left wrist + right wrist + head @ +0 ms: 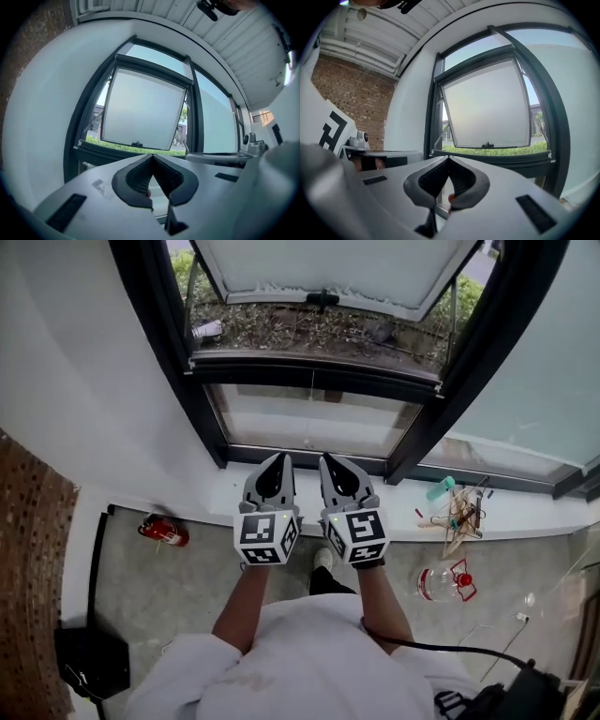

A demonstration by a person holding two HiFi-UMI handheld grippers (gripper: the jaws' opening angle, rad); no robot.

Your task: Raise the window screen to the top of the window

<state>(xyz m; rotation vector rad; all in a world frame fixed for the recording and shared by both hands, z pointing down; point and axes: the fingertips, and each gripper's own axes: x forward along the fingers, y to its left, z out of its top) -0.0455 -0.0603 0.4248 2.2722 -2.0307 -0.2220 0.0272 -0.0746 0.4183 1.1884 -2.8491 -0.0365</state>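
A black-framed window [314,374] fills the wall ahead, and its frosted pane [328,268] is swung outward at the bottom. That same pane shows in the left gripper view [143,108] and in the right gripper view [487,105]. I cannot pick out a screen in the opening. My left gripper [278,457] and right gripper [330,458] are held side by side at sill height, pointing at the window and short of it. The left gripper [152,155] has its jaws shut with nothing in them, and so has the right gripper [448,158].
A red fire extinguisher [164,532] lies on the floor at the left, with a black bag [91,662] nearer me. On the right are wooden hangers [461,517], a teal bottle [440,488] and a clear jug [445,583]. A brick wall [33,549] stands at the left.
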